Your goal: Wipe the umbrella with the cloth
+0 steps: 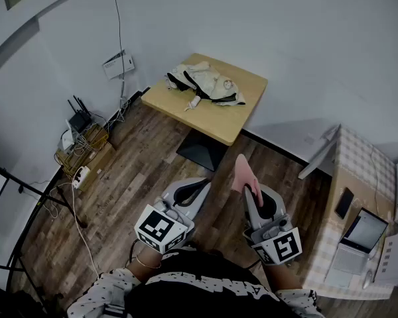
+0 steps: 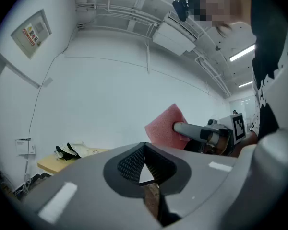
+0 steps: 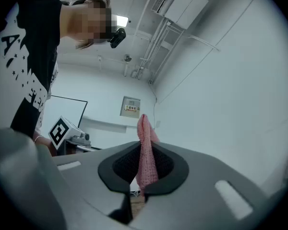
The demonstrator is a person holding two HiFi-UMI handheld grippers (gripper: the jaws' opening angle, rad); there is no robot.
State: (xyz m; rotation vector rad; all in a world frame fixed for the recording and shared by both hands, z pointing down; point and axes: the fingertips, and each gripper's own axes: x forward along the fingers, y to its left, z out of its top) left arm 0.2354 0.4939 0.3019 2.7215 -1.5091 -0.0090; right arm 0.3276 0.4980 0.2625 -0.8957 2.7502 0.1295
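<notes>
Pink cloth (image 3: pixel 145 147) is standing on edge between the pads of the right claw (image 3: pixel 143 171), which is clamping it along its lower edge while the rest is sticking up past the tips. In the head view that right claw (image 1: pixel 250 189) is sitting close in front of the person, angled slightly upward, with the cloth (image 1: pixel 241 172) rising from its front end. Just beside it, the left claw (image 1: pixel 194 187) is pointing level with its jaws pressed together and nothing between them; its own view is showing the left claw (image 2: pixel 145 169) closed, with the cloth (image 2: pixel 163 127) off to its right.

Beyond both claws, dark wooden floor (image 1: pixel 139 171) is stretching away. Farther on, a light wooden bench (image 1: pixel 247 106) is standing against the white wall, and the umbrella (image 1: pixel 205 85), folded up in cream and black, is lying on its far half. The umbrella is lying well apart from both claws, ahead of them and slightly to the left, and neither claw nor cloth is touching it.
</notes>
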